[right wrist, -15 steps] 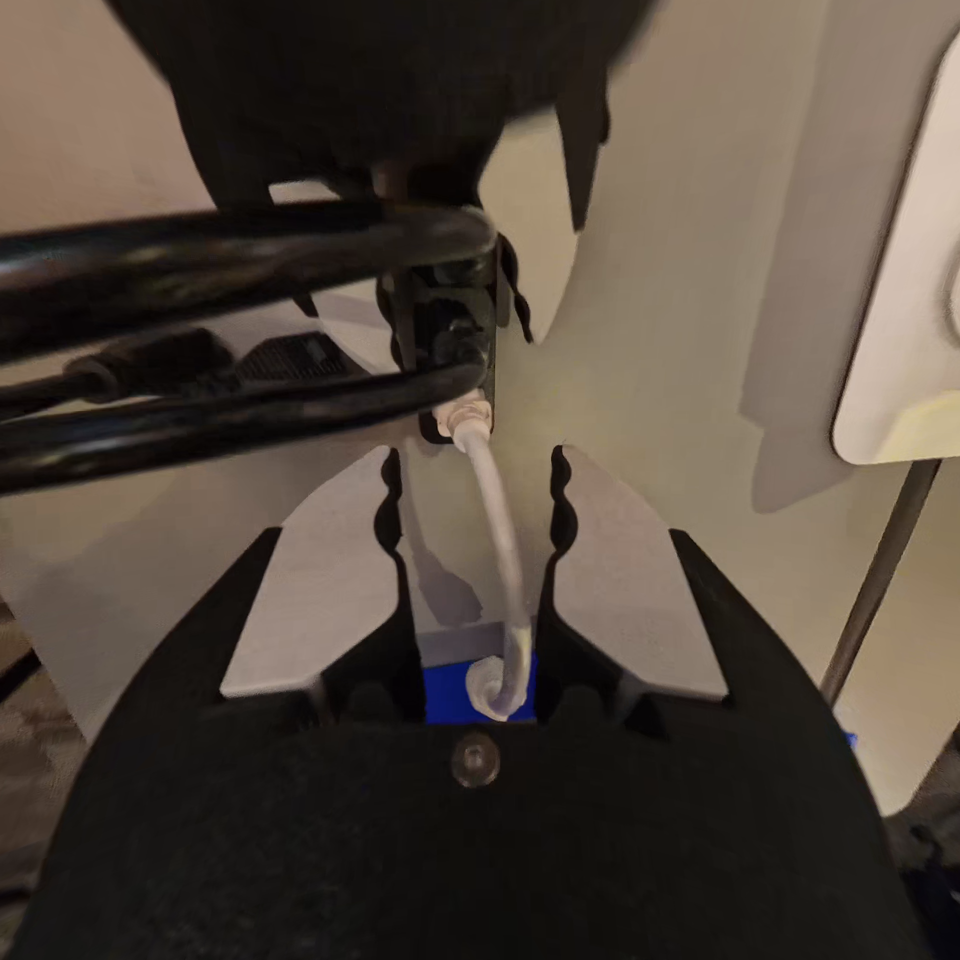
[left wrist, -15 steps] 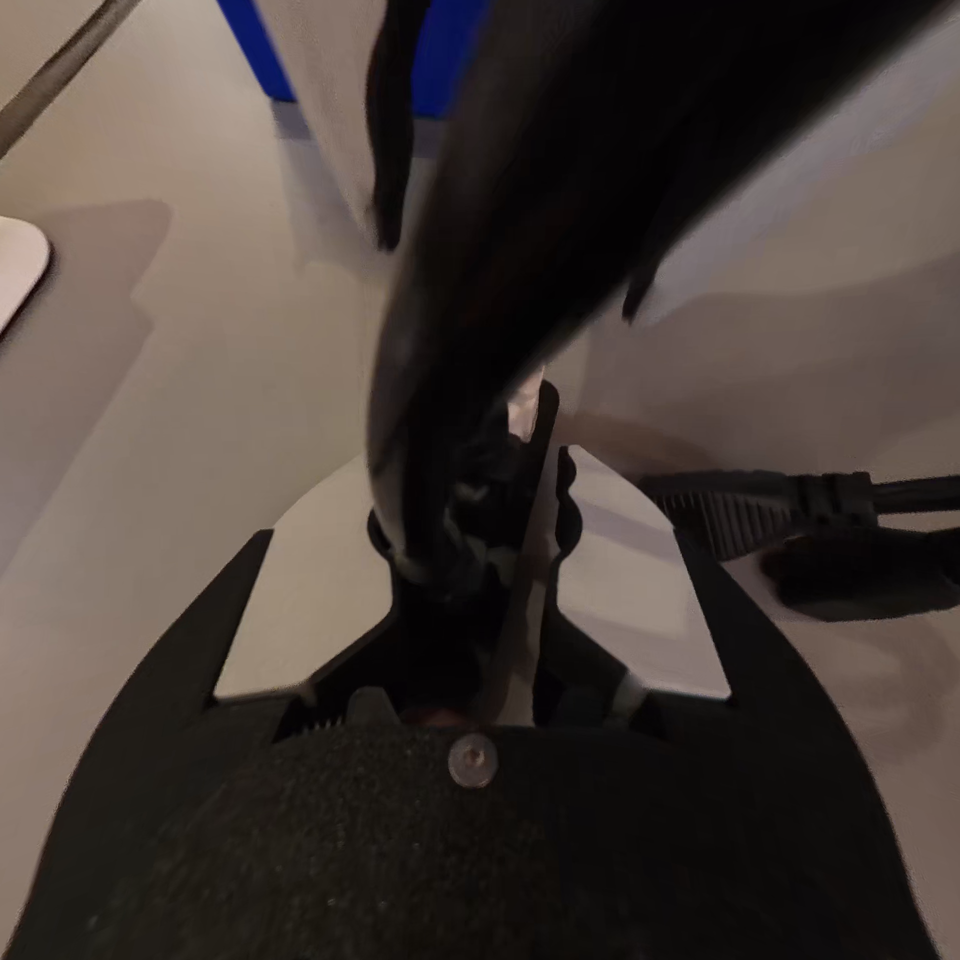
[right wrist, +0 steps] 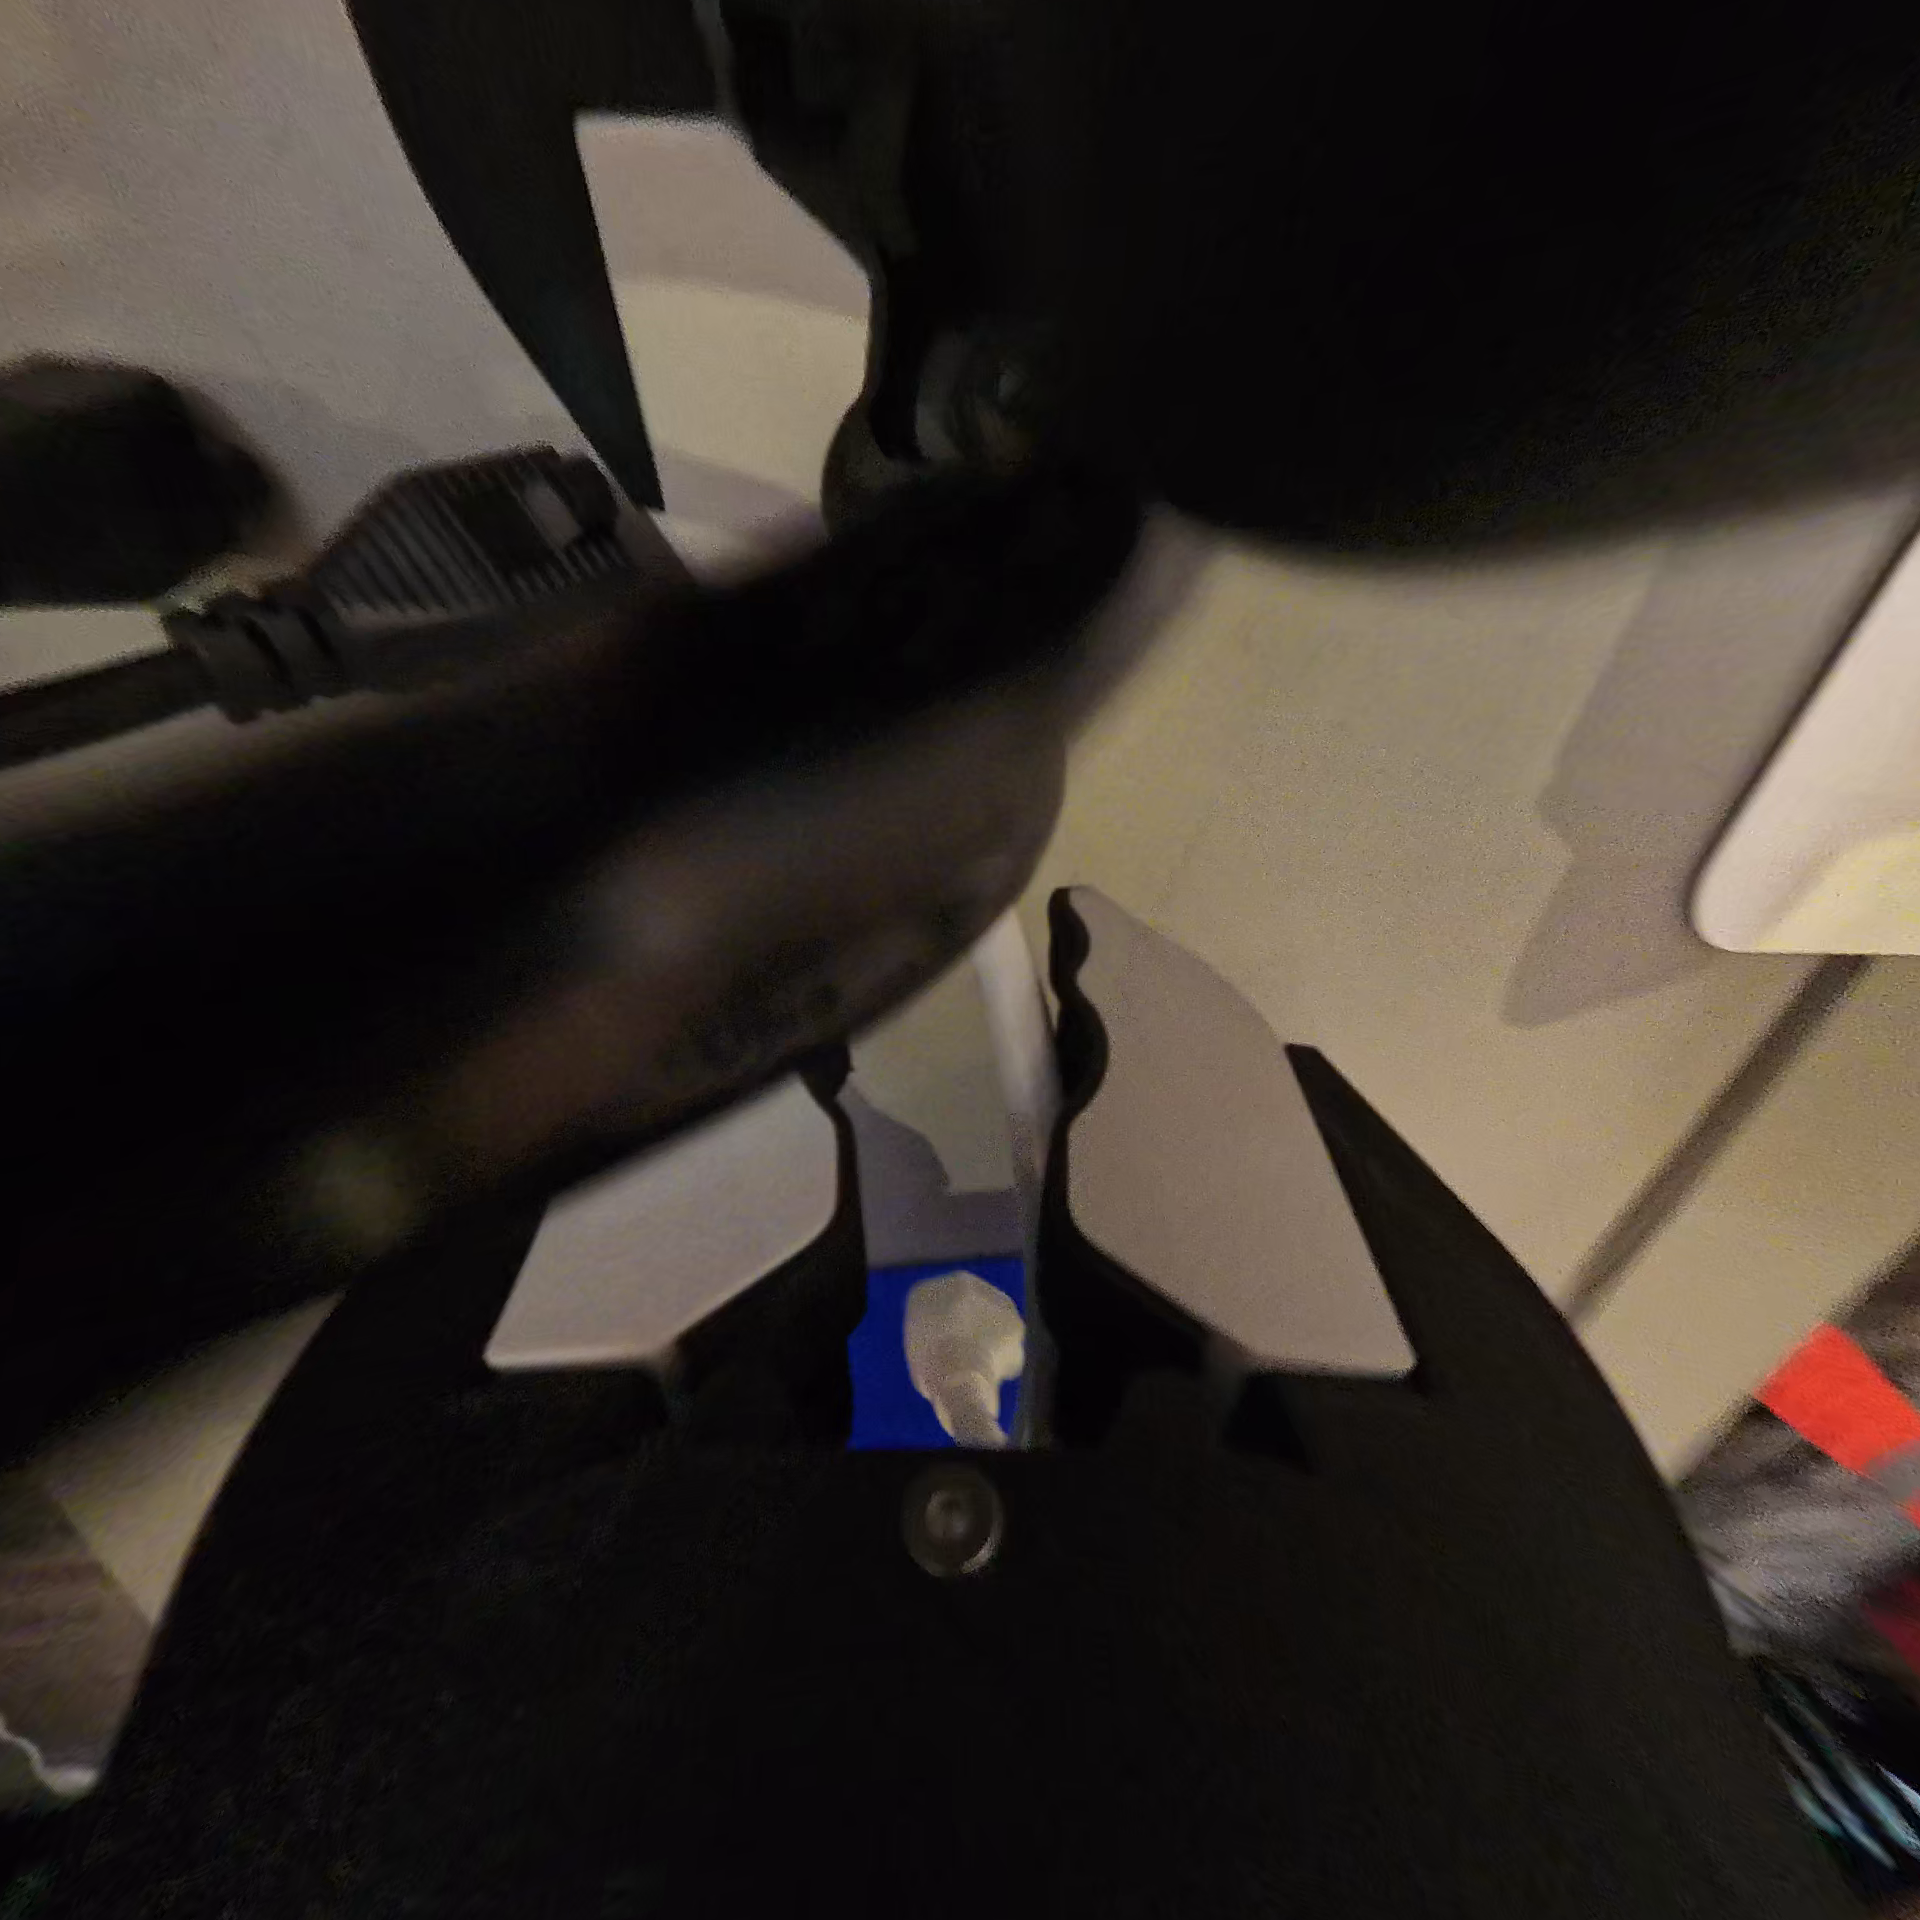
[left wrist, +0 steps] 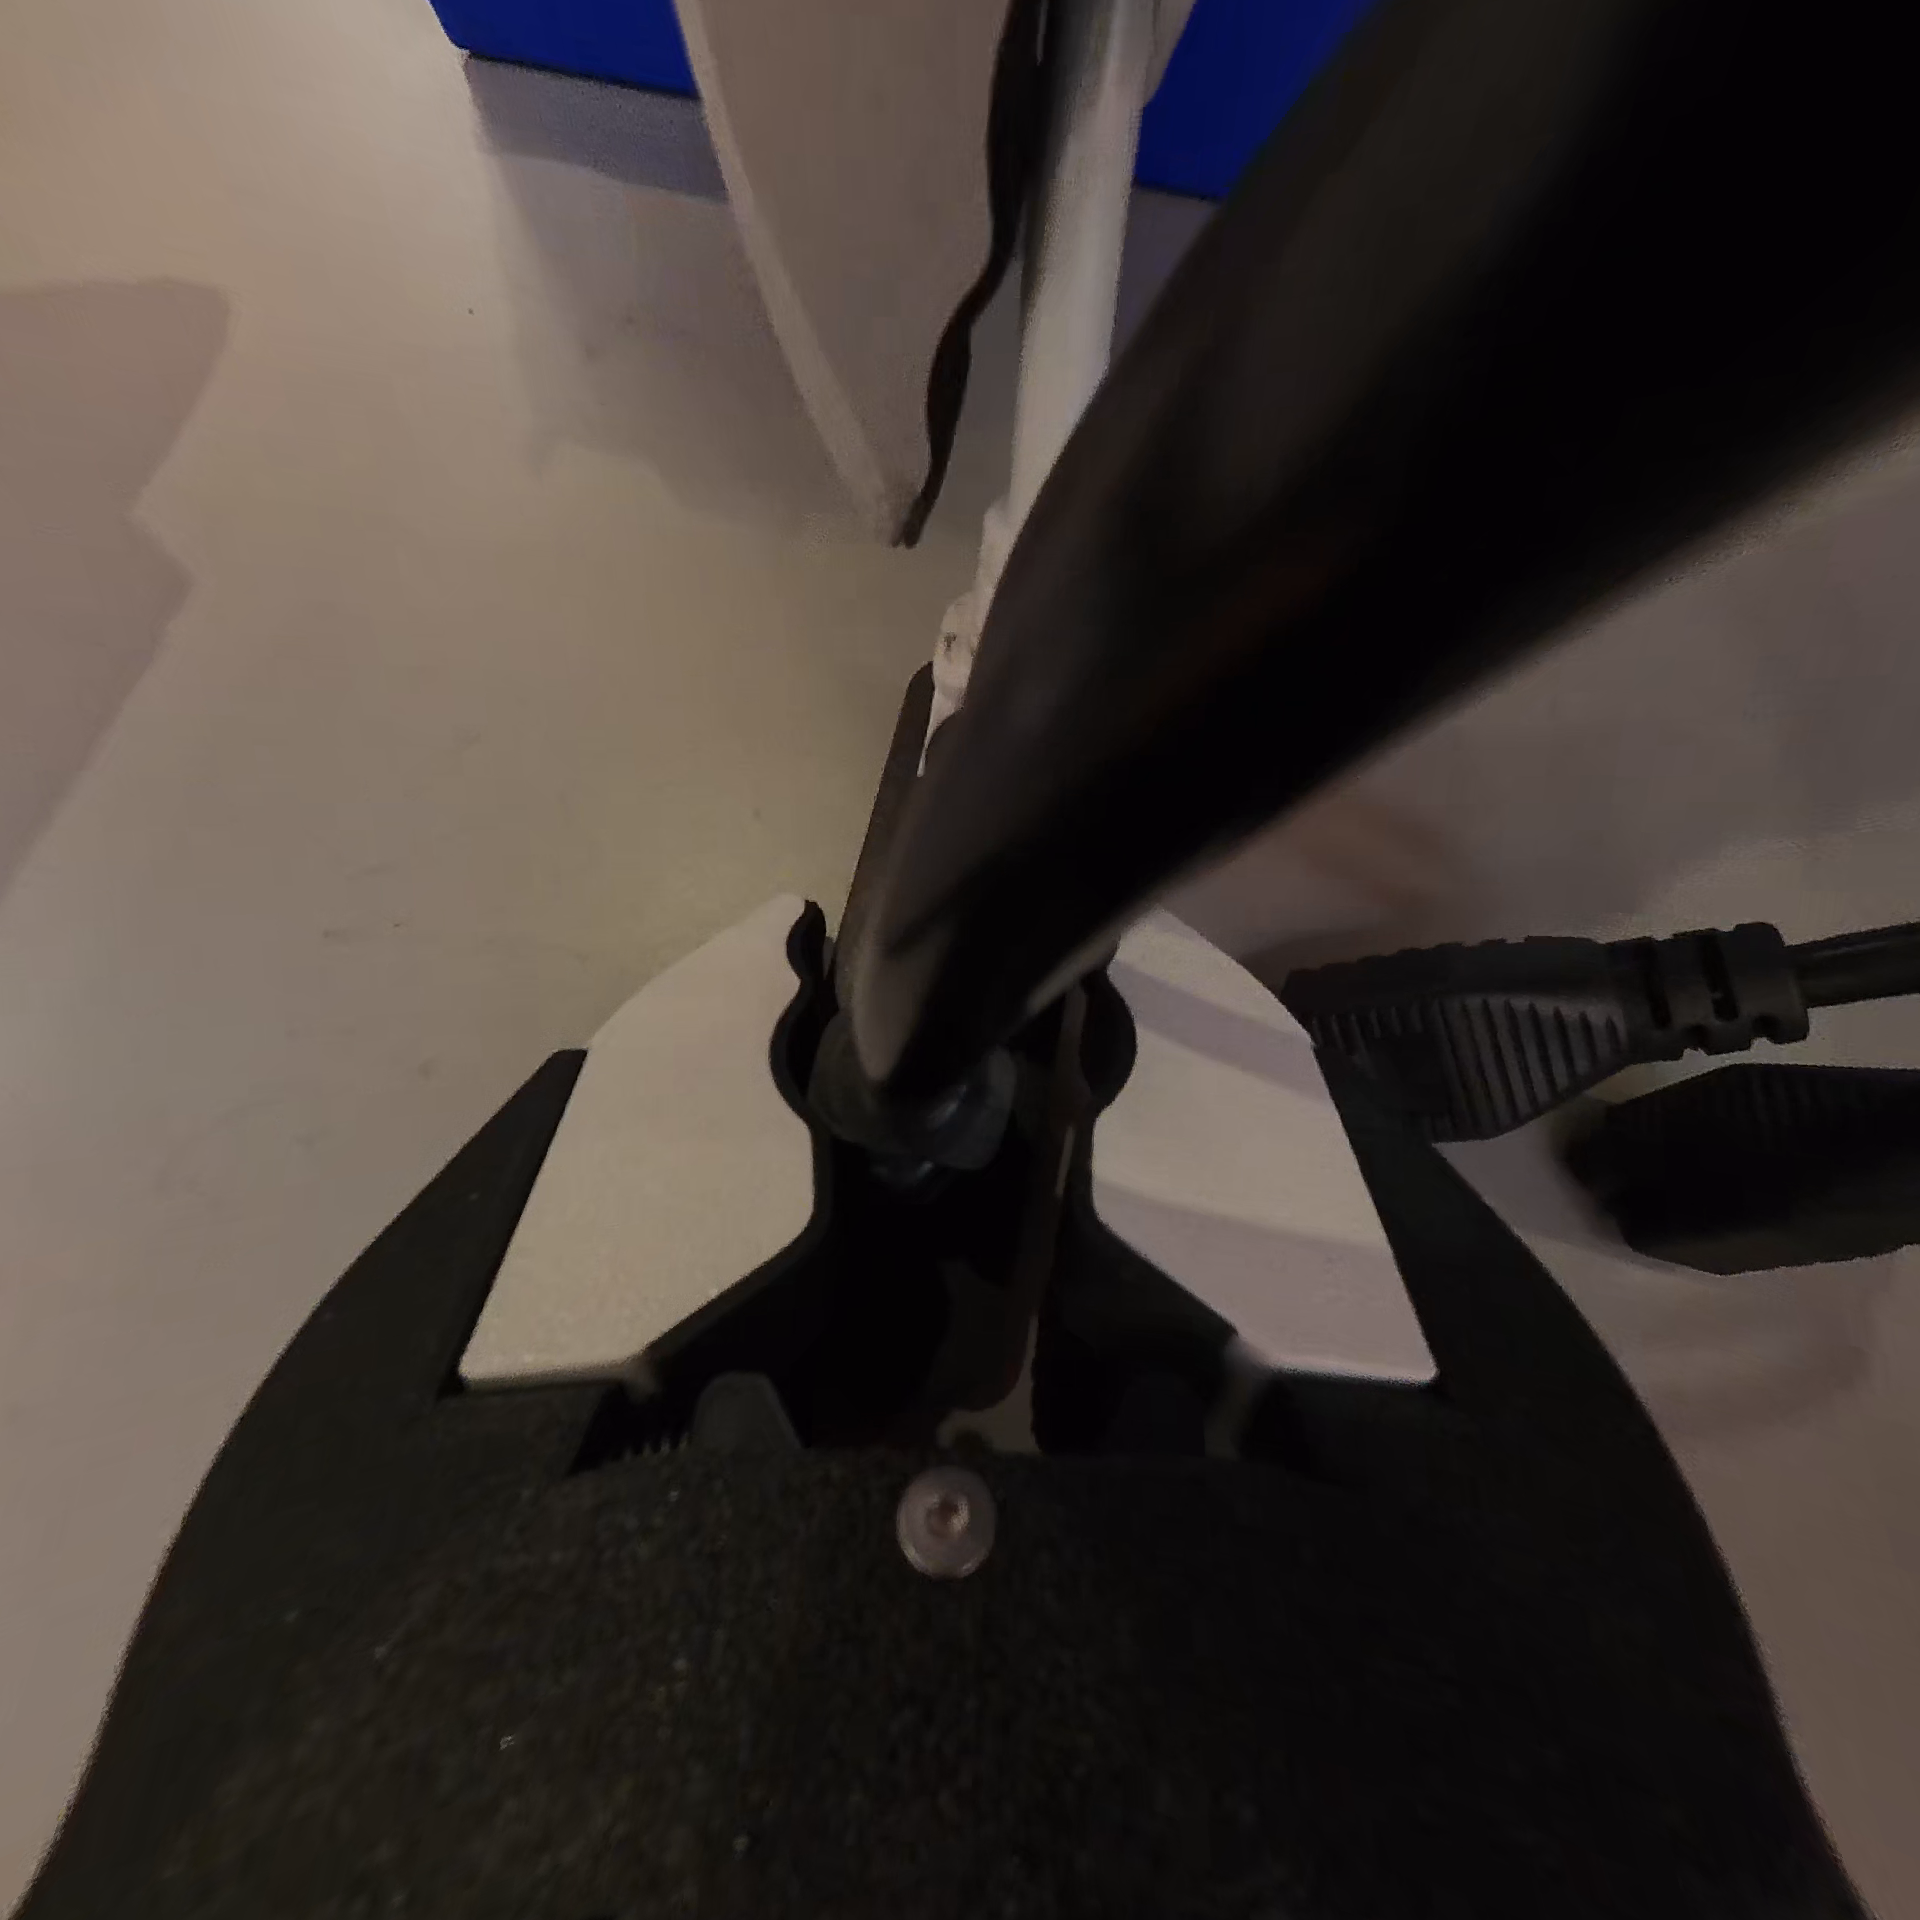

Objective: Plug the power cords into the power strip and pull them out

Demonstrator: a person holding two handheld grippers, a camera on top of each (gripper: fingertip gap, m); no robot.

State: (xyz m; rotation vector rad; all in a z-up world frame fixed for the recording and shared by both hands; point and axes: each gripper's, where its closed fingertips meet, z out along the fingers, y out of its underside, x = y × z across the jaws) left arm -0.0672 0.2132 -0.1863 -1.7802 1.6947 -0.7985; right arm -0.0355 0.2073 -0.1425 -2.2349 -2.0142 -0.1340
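Left gripper (left wrist: 951,1023) clenched on the black cord (left wrist: 1299,540), right gripper (right wrist: 951,1049) parted around a white cable (right wrist: 1013,997) — risk: the crossing lines snag, dragging the ribbed plug (left wrist: 1475,1023) lying alongside.

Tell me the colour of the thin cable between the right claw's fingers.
White, clearest in the right wrist view.

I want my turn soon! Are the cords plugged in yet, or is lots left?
Nothing looks done yet: two black plugs lie loose on the table. In hand: the left gripper has its jaws shut on a thick black cord, and a white cable runs between the right gripper's open jaws. Left: plugging in and pulling out, seemingly all of it.
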